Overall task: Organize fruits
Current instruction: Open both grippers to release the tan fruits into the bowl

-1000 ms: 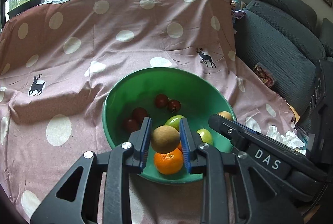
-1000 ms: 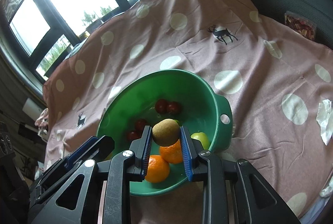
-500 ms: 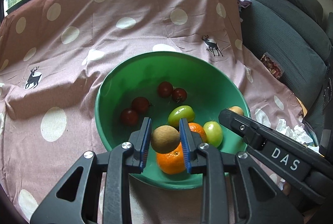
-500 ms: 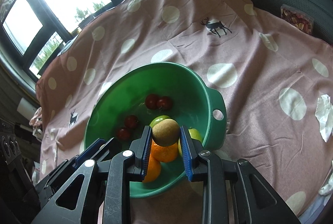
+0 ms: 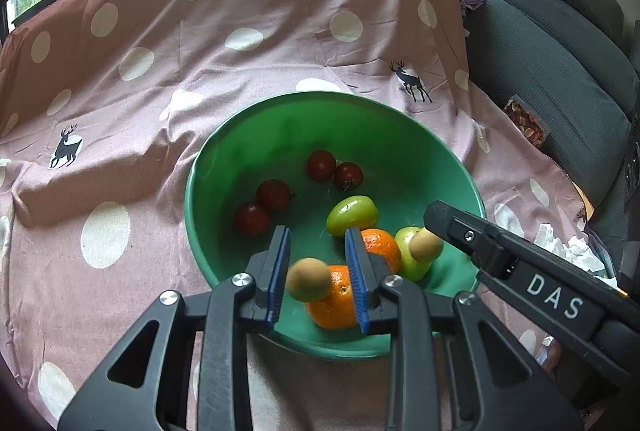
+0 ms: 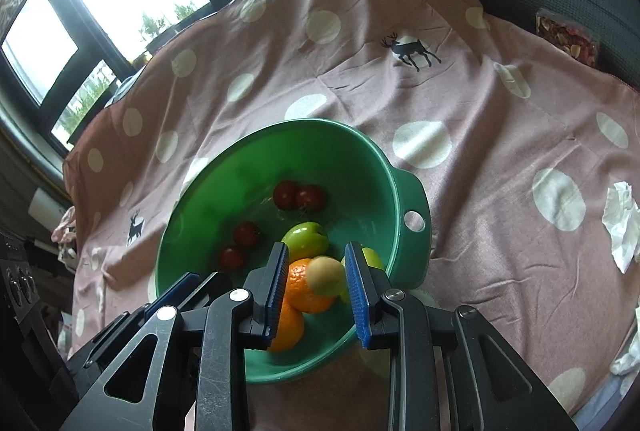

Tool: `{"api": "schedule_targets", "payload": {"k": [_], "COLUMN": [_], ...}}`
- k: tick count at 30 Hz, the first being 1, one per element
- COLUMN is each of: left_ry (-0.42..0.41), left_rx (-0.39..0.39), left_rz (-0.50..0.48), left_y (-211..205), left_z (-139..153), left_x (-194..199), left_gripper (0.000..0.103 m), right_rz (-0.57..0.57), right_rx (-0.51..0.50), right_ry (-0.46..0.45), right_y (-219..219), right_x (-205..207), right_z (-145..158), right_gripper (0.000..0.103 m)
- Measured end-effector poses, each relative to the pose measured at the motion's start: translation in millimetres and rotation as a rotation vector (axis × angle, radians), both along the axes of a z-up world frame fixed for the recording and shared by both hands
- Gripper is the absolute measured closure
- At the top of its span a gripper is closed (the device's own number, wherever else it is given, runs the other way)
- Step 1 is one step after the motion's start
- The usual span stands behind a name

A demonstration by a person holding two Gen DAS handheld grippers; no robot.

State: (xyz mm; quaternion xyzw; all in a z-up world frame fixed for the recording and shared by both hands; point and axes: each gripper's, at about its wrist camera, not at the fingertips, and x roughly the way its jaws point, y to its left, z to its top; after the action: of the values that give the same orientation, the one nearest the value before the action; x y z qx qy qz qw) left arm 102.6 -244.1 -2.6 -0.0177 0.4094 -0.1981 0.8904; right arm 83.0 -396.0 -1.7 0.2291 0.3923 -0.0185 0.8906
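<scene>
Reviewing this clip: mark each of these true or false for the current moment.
1. The green bowl holds four dark red tomatoes. True.
2. The bowl stands on a bare wooden table. False: it sits on a pink dotted cloth with deer prints.
3. The left gripper pinches a brown fruit from both sides. False: its jaws have just been opening. The fruit is between the fingers, against one of them, with a gap to the other.
4. Two oranges lie in the bowl. True.
5. There is nothing green among the fruit. False: two green fruits lie beside the oranges.
</scene>
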Motion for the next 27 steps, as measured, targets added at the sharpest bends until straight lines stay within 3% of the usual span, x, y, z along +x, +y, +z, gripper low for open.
{"api": "schedule_targets", "payload": {"k": [2, 4, 9, 11, 12, 16, 27], "left_ry": [-0.002, -0.007, -0.033, -0.046, -0.055, -0.080, -0.086], "left_rx": [-0.003, -0.005, 0.007, 0.013, 0.016, 0.023, 0.017], "left_rz": [0.002, 0.007, 0.020, 0.024, 0.026, 0.031, 0.036], "left_y": [1, 3, 8, 10, 11, 15, 18], "left_z": [3, 6, 18, 23, 25, 31, 33], "left_x": [-2, -4, -11, -14, -16, -22, -27], "left_gripper": [0.064, 0.061, 0.048, 0.045, 0.044, 0.037, 0.037], "right_rz": [0.000, 0.002, -0.013, -0.017, -0.018, -0.017, -0.028], "right_rx": [-0.003, -0.005, -0.025, -0.027, -0.025, -0.037, -0.050], "right_ry": [-0.001, -0.004, -0.048, -0.074, -0.086, -0.111, -0.089], "right_y": [1, 1, 1, 0, 0, 2, 2], "right_x": [0, 0, -7, -11, -12, -16, -15], "right_z": [0, 1, 11, 17, 19, 27, 25], "right_gripper": [0.071, 0.066, 0.047, 0.031, 0.029, 0.024, 0.023]}}
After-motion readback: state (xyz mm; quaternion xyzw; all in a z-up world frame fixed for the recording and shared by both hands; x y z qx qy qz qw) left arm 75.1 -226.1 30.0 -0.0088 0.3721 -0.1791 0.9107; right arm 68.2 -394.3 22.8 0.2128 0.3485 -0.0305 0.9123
